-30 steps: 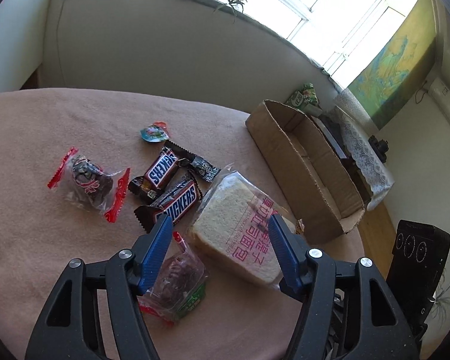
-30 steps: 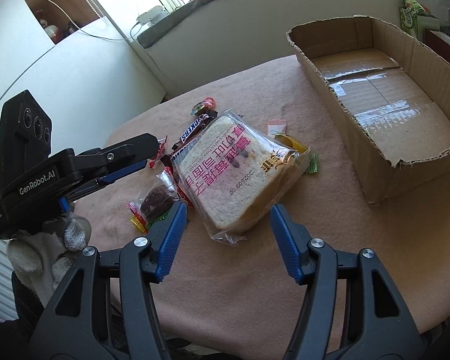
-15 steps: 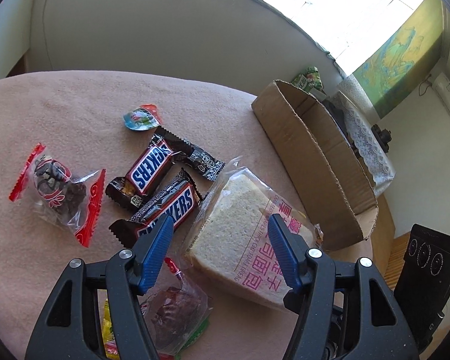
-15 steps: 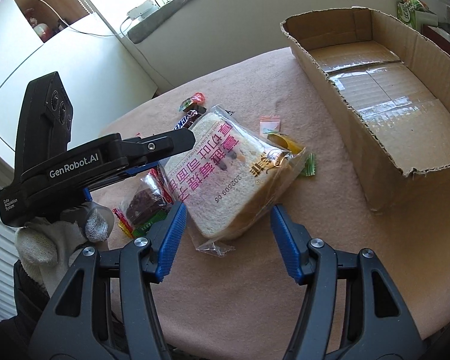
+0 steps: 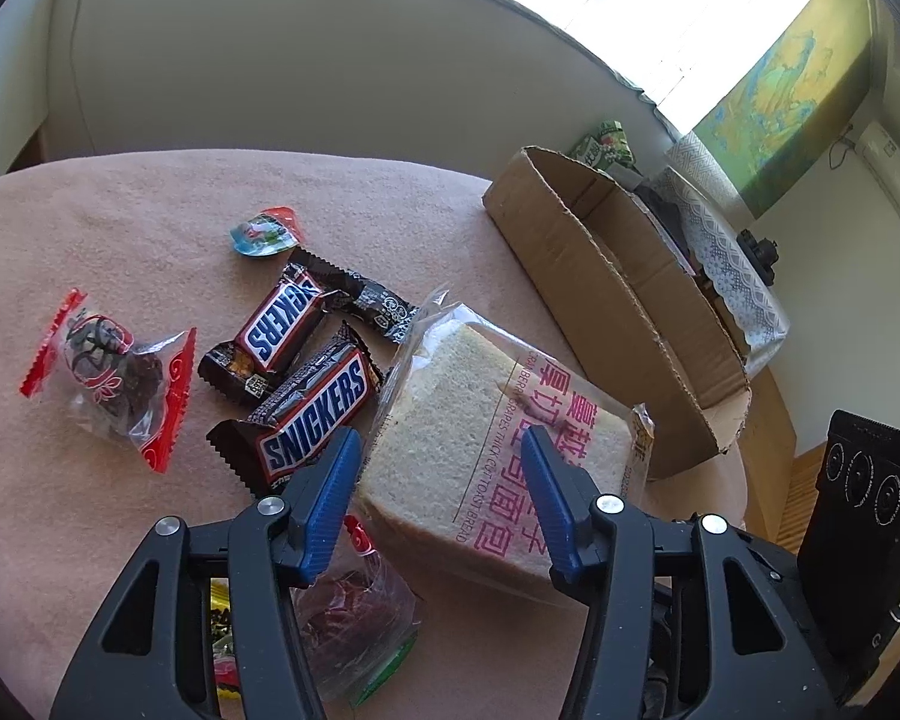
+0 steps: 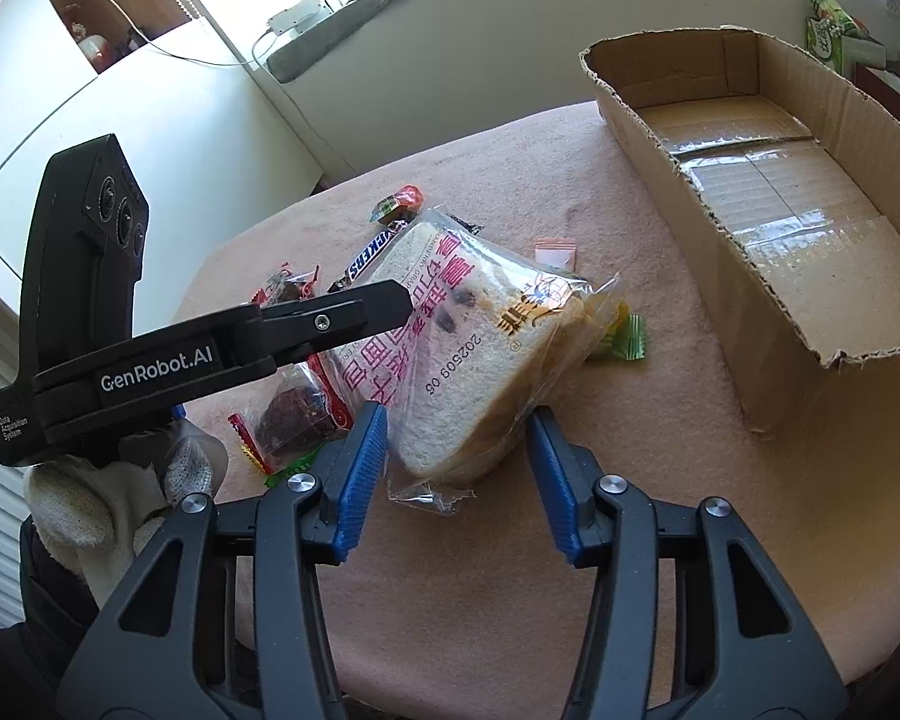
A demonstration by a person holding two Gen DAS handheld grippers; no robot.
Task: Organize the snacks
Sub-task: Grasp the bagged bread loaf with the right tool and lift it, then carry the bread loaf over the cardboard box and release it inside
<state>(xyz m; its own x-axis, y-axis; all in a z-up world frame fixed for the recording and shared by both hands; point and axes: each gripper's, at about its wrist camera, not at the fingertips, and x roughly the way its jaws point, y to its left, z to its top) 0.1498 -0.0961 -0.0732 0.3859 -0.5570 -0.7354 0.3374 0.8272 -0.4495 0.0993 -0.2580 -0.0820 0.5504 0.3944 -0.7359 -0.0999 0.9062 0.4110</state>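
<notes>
The tabletop (image 5: pixel 120 222), covered with a pink cloth, carried everything. The cardboard box (image 6: pixel 768 192) stood open at its right side, and only its taped bottom showed inside. The bag of toast bread (image 5: pixel 480 438) lay near the middle, close to the box but not touching it, with one corner resting on some small yellow and green packets (image 6: pixel 621 339). The left hand-held gripper (image 5: pixel 438 456) was wide open, its blue fingers standing at both sides of the near end of the bread bag without pressing it, and it held nothing. The right hand-held gripper (image 6: pixel 456 426) was also wide open and empty, with the lower corner of the same bag between its fingers; whether they touched the plastic I cannot tell. Two Snickers bars (image 5: pixel 315 414) lay just left of the bread, one partly over the other, beside a dark candy wrapper (image 5: pixel 372 306). A red-edged packet with a dark snack (image 5: pixel 111 372) lay further left, apart from them. Another clear packet with a dark snack (image 5: pixel 354 612) lay under the left hand-held gripper. A small round blue and red sweet (image 5: pixel 264 234) lay farther back on the cloth.
</notes>
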